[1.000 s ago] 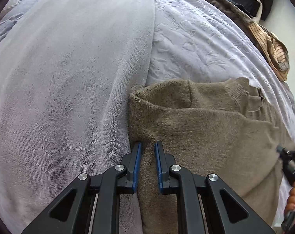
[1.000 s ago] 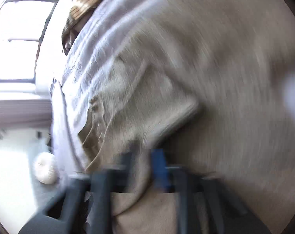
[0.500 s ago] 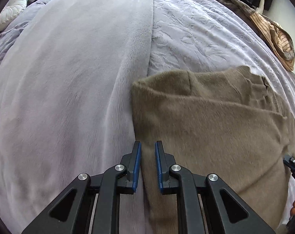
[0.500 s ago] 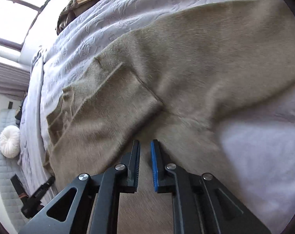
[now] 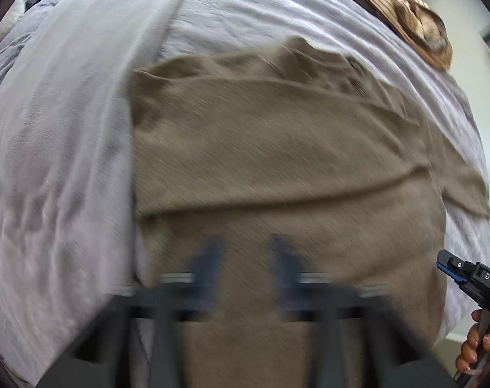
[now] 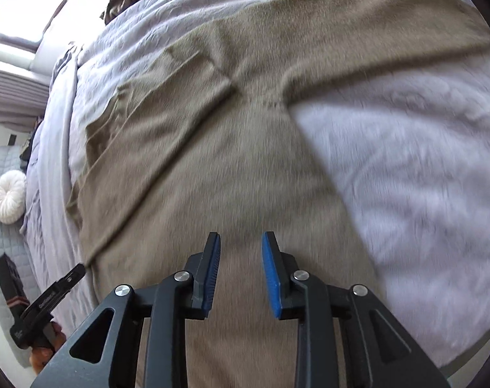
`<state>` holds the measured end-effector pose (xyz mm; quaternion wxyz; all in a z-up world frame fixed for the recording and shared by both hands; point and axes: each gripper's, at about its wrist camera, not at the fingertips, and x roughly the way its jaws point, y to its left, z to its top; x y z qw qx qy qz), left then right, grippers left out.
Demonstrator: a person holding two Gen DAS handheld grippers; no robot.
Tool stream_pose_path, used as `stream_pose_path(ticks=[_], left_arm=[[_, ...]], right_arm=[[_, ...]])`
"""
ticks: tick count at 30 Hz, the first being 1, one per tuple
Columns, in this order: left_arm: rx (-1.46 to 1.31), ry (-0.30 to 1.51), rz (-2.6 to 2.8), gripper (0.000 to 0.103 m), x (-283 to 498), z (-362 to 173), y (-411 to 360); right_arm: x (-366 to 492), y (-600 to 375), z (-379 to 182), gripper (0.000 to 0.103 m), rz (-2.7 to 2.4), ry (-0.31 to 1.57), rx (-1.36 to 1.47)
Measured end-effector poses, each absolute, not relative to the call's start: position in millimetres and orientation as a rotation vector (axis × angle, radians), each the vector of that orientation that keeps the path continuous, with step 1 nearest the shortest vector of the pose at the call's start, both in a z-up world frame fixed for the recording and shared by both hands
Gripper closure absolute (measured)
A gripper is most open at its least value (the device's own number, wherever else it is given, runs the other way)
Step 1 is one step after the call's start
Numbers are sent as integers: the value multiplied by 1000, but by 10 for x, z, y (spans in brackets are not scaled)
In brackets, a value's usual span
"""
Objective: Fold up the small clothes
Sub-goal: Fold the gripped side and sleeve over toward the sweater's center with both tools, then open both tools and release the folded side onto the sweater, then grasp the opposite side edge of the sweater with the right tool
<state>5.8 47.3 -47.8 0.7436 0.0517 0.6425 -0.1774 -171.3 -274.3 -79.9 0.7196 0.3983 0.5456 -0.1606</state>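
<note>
A second ago both grippers were nearly pressed together at the sweater's edge, the left one pinching a fold of it. The left gripper [image 5: 246,252] has just been opening; its blurred jaws now stand spread above the sweater [image 5: 277,168], pinching nothing. The right gripper [image 6: 240,249] has also just been opening and its blue pads stand apart over the knit, with only flat cloth below them. The fold that stood up at the left edge before now lies flat, and both cameras have pulled back, so more of the garment shows.

The brown sweater lies spread across the middle of both views on a grey bedspread [image 5: 277,9], its left edge meeting a fleece blanket [image 5: 57,129]. In the right wrist view a sleeve is folded over the body at centre left, and the fleece fills the right side.

A striped garment [image 5: 416,22] lies at the upper right of the left view. A round white cushion [image 6: 8,195] sits at the far left of the right view.
</note>
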Motion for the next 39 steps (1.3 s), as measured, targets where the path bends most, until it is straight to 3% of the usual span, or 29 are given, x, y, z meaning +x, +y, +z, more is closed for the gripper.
stream_pose_path(ticks=[1,10,39], left_arm=[[134,1386,-379,0,-14,-425,418],[265,1362,-476,0,-328,-258,-31],[364,1468,-517,0,-637,-533,-1855]], right_arm=[[-1753,-2716,-783,72,-350,1210,882],[-1990,-2576,-725,60,-307,1235,879],[-2530,-4548,-866,58,-459,1065,1073]])
